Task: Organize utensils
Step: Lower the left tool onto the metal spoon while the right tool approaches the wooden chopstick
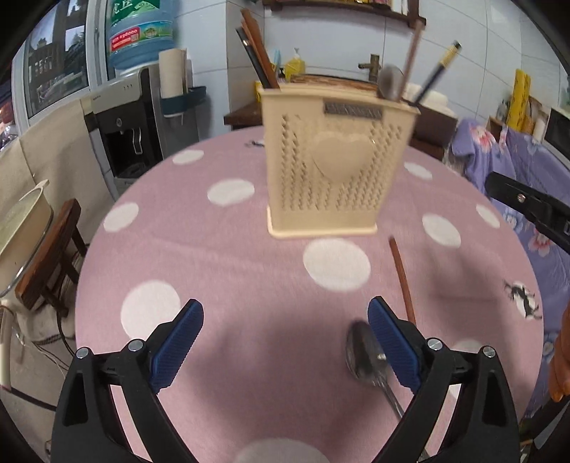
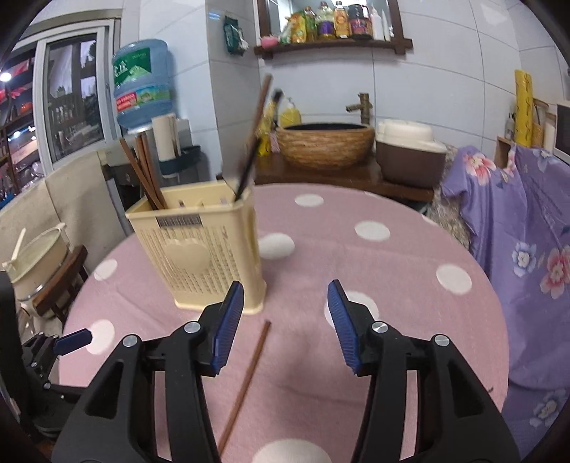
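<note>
Utensils: one spoon (image 1: 359,350) and one chopstick (image 2: 245,384) lying loose, one holder (image 1: 338,160), left gripper (image 1: 285,342) wide, right gripper (image 2: 285,327) half-open, both empty

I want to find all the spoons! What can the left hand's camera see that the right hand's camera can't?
Only the left wrist view shows the spoon lying on the table beside the open left gripper, and a spoon standing in the holder. Only the right wrist view shows the shelf of bottles. Both show the cream utensil holder and the loose brown chopstick.
</note>
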### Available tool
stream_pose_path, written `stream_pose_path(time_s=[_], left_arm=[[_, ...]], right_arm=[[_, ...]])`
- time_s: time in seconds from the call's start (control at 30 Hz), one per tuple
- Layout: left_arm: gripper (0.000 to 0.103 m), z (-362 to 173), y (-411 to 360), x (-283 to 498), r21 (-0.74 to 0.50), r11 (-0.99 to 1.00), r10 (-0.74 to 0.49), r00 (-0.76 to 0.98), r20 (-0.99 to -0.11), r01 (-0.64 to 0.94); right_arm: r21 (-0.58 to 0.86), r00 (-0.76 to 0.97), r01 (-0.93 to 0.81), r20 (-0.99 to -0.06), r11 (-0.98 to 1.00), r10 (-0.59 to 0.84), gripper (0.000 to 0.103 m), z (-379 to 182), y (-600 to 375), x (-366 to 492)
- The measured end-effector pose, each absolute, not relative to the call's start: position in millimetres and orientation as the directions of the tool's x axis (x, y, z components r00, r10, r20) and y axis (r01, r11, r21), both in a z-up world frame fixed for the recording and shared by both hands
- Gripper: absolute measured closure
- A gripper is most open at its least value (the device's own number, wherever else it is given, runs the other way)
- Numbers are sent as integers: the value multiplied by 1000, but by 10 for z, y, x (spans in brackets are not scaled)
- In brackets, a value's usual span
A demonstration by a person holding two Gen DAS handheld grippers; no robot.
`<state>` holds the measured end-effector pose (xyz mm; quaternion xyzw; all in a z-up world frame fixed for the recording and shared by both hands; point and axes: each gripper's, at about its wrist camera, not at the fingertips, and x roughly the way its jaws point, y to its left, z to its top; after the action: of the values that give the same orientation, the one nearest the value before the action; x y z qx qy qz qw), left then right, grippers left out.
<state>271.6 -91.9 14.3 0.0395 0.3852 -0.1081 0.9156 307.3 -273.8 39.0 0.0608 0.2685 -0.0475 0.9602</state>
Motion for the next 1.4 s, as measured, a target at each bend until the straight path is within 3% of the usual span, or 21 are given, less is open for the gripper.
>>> stream_pose_path(time_s=[0.23, 0.43, 0.63, 0.83, 1.07, 1.4], left_arm=[[12, -69, -1193, 2512, 47, 962, -148, 656, -740, 270], [28, -163, -1313, 2489, 35, 963, -146, 627, -766, 267], [34, -254, -1374, 2385, 38, 961, -143, 607, -781, 275], [52, -306, -1366, 2285, 28, 956, -158, 593, -789, 291], [82, -289, -1209, 2236, 27, 960, -153, 601, -784, 280], [84, -283, -865, 2477, 31, 968, -133, 615, -778, 249]], right_arm=[[136, 817, 155, -574, 978, -50, 53, 125, -2857, 2883], [158, 804, 168, -593, 973, -42, 49, 17, -2911, 2766], [171, 798, 170, -602, 970, -34, 49, -31, -2940, 2720], [184, 790, 172, -612, 968, -24, 49, -52, -2935, 2726], [198, 773, 164, -635, 967, -1, 49, -118, -2891, 2759], [222, 737, 142, -675, 964, 47, 49, -255, -2754, 2851]])
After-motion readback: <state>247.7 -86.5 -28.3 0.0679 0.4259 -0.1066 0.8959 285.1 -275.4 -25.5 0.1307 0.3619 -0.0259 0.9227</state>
